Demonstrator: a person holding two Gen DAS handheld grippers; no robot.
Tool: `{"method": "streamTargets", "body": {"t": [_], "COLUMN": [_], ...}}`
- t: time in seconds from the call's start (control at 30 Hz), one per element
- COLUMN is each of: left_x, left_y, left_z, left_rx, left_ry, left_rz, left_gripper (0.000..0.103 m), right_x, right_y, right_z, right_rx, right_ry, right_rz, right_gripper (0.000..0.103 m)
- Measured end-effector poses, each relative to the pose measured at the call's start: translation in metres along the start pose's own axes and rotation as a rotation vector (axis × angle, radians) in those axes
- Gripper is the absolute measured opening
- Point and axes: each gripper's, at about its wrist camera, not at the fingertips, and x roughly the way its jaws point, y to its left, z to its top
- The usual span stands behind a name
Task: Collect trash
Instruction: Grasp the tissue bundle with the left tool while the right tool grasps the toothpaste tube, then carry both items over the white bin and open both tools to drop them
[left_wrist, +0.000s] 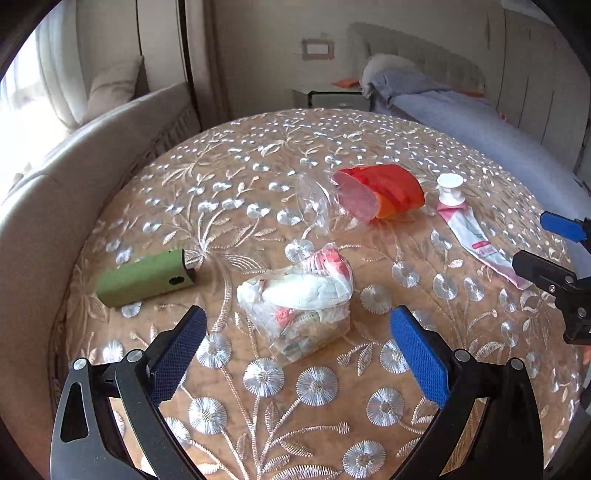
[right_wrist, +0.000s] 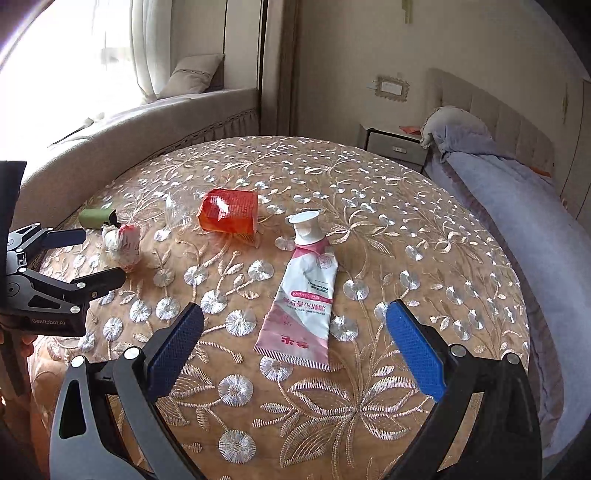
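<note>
A crumpled clear bag of white and pink wrappers (left_wrist: 299, 295) lies on the embroidered table (left_wrist: 258, 155), just ahead of my open, empty left gripper (left_wrist: 297, 343); it also shows in the right wrist view (right_wrist: 122, 242). A pink and white squeezed tube (right_wrist: 304, 295) with a white cap lies straight ahead of my open, empty right gripper (right_wrist: 293, 339); it shows too in the left wrist view (left_wrist: 476, 232). An orange wrapper (right_wrist: 229, 216) (left_wrist: 384, 190) with clear plastic (left_wrist: 317, 201) beside it lies farther back. A green box-like device (left_wrist: 146, 277) (right_wrist: 96, 217) lies at the left.
The round table (right_wrist: 406, 206) has a gold flowered cloth. A curved beige sofa (left_wrist: 74, 155) wraps its left side. A bed with a blue-grey blanket (right_wrist: 509, 206) runs along the right, with a nightstand (right_wrist: 395, 147) behind. Each gripper sees the other at the frame's side (left_wrist: 554, 258) (right_wrist: 85, 254).
</note>
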Motion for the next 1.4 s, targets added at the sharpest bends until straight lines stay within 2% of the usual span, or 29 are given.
{"method": "streamTargets", "body": {"t": [0.1, 0.2, 0.23, 0.3, 0.33, 0.37, 0.4, 0.43, 0.47, 0.53, 0.7, 0.93, 1.4], "left_x": [0.014, 0.026, 0.031, 0.038, 0.038, 0.039, 0.039, 0.039, 0.039, 0.036, 0.002, -0.049, -0.12], "left_y": [0.003, 0.006, 0.008, 0.01, 0.01, 0.009, 0.009, 0.008, 0.007, 0.005, -0.008, -0.032, -0.114], "left_z": [0.006, 0.01, 0.011, 0.014, 0.015, 0.016, 0.018, 0.019, 0.019, 0.018, -0.001, -0.039, -0.095], "left_rx": [-0.006, -0.003, -0.01, -0.013, -0.008, 0.001, 0.006, 0.01, 0.014, 0.017, 0.026, 0.029, 0.131], "left_ry": [0.029, 0.055, 0.071, 0.083, 0.079, 0.075, 0.074, 0.069, 0.068, 0.06, 0.0, -0.058, -0.105], "left_rz": [-0.016, -0.033, -0.051, -0.054, -0.053, -0.043, -0.031, -0.026, -0.025, -0.036, -0.088, -0.149, -0.253], "left_gripper": [0.098, 0.095, 0.088, 0.083, 0.075, 0.07, 0.064, 0.059, 0.057, 0.055, 0.055, 0.055, 0.055], "right_x": [0.044, 0.077, 0.086, 0.092, 0.091, 0.089, 0.089, 0.085, 0.083, 0.078, 0.031, -0.04, -0.153], "right_y": [-0.013, -0.02, -0.021, -0.018, -0.015, -0.011, -0.01, -0.006, -0.001, 0.005, 0.014, 0.026, 0.014], "right_z": [0.021, 0.032, 0.034, 0.037, 0.037, 0.037, 0.036, 0.035, 0.032, 0.028, 0.003, -0.044, -0.121], "right_rx": [0.039, 0.073, 0.077, 0.05, 0.034, 0.019, 0.011, -0.004, -0.025, -0.064, -0.048, 0.003, 0.081], "right_ry": [0.119, 0.197, 0.21, 0.182, 0.159, 0.141, 0.136, 0.131, 0.127, 0.112, 0.053, -0.023, -0.135], "right_rz": [0.02, 0.051, 0.044, -0.002, 0.021, 0.013, 0.022, 0.026, 0.024, 0.012, 0.103, 0.163, 0.076], "right_gripper": [0.098, 0.098, 0.098, 0.097, 0.09, 0.077, 0.069, 0.057, 0.049, 0.049, 0.049, 0.049, 0.049]}}
